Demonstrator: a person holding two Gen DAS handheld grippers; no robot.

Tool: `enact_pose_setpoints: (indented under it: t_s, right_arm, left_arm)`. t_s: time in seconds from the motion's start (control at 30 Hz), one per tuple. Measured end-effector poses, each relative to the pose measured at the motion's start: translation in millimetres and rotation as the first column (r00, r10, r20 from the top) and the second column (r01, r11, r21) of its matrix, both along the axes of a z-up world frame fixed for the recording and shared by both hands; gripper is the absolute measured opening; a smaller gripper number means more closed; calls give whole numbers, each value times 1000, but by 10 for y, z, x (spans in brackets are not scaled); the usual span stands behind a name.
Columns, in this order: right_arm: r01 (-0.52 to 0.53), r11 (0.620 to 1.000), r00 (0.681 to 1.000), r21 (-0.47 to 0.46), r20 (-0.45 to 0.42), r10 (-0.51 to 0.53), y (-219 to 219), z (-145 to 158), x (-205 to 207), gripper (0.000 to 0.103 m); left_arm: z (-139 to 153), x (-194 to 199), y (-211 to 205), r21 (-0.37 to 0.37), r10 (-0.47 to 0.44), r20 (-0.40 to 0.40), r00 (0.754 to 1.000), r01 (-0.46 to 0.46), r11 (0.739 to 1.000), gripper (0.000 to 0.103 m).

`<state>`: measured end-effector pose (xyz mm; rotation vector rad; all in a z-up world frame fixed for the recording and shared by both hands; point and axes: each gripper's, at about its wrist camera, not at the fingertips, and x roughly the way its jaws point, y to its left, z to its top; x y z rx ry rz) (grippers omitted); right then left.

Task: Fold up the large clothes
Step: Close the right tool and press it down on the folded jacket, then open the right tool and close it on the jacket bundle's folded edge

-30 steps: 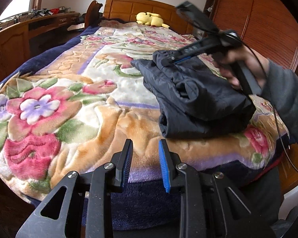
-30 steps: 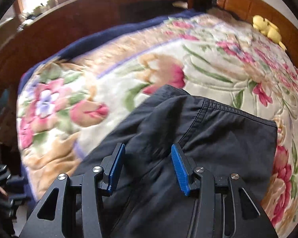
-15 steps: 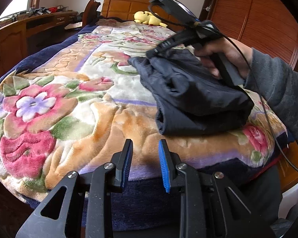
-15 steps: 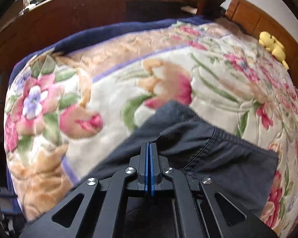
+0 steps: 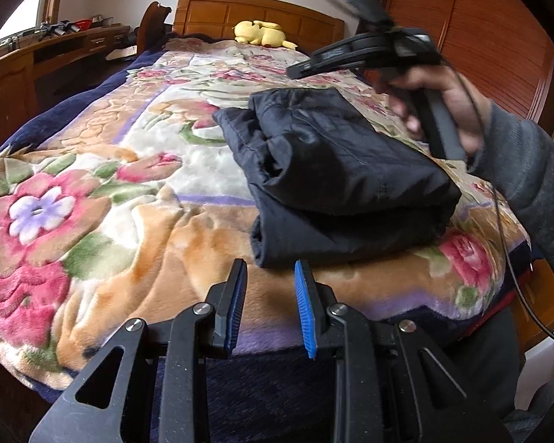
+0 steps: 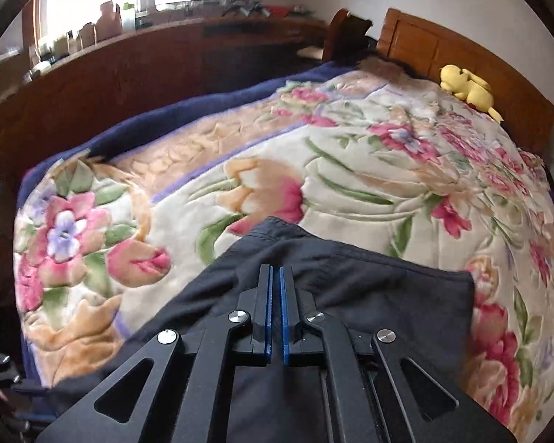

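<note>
Now, from the left wrist view, the left gripper (image 5: pixel 269 306) hangs low at 6 o'clock off the foot of the bed (image 5: pixel 255 14), its blue-padded fingers (image 5: pixel 304 310) a narrow gap apart with nothing between them, just as they stood a second ago. The dark garment (image 5: pixel 336 177) lies folded into a thick, rounded bundle on the floral blanket (image 5: pixel 92 192), toward 3 o'clock of the bed's near end, its smooth, slightly shiny fabric puffed at the folds and stitched along the hems. The right gripper (image 5: pixel 295 70) has risen off the bundle: a second ago it lay down on the cloth, now it sits at 1 o'clock above it, blurred, gripped by a hand (image 5: pixel 439 110) in a grey knit sleeve (image 5: pixel 535 184). From the right wrist view, that gripper's (image 6: pixel 276 277) fingers (image 6: pixel 265 310), which stood apart a second ago, are drawn together to a thin slit and hold nothing, and the garment (image 6: pixel 369 295) spreads flat and matte beneath them from 6 toward 4 o'clock. I judge the last fold pressed and released, so the folding looks close to finished. The blanket is plush and deep-piled, with embossed pink flowers; a yellow soft toy (image 6: pixel 465 86) rests by the wooden headboard at 1 o'clock.
</note>
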<state>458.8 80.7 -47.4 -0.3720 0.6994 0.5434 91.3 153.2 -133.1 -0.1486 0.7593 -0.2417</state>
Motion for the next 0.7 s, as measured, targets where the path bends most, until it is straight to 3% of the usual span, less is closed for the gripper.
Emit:
enact_pose_setpoints:
  t_s: [0.07,0.13,0.23,0.37,0.5,0.7]
  right_arm:
    - [16,1000,1000,10,19,-16,-181,41,-123,14]
    - [29,1000,999,12,37,-29,-367,48,-226,37]
    - [68,998,996,-7,50,-68,-623,25,-294,50]
    - [173,984,983,-36,69,-170,-969,-33,-262,54]
    - [232,972,972,-35,30,-231,-1245,-141,-169,56]
    - [256,967,966,-1,-45,-256,-1474,-236,-20,58]
  left_arm:
    - [-6,25,-45,4,-8,-3,1000,8,1000,27]
    - [-7,49,-84,5,-14,-5,1000,14,1000,28]
    - [-10,81,-133,7,-20,-6,1000,20,1000,28]
    - [-31,129,-188,12,-23,-16,1000,24,1000,28]
    - [-70,193,-198,12,-18,-25,1000,19,1000,28]
    - [-114,275,-201,17,-16,-34,999,17,1000,28]
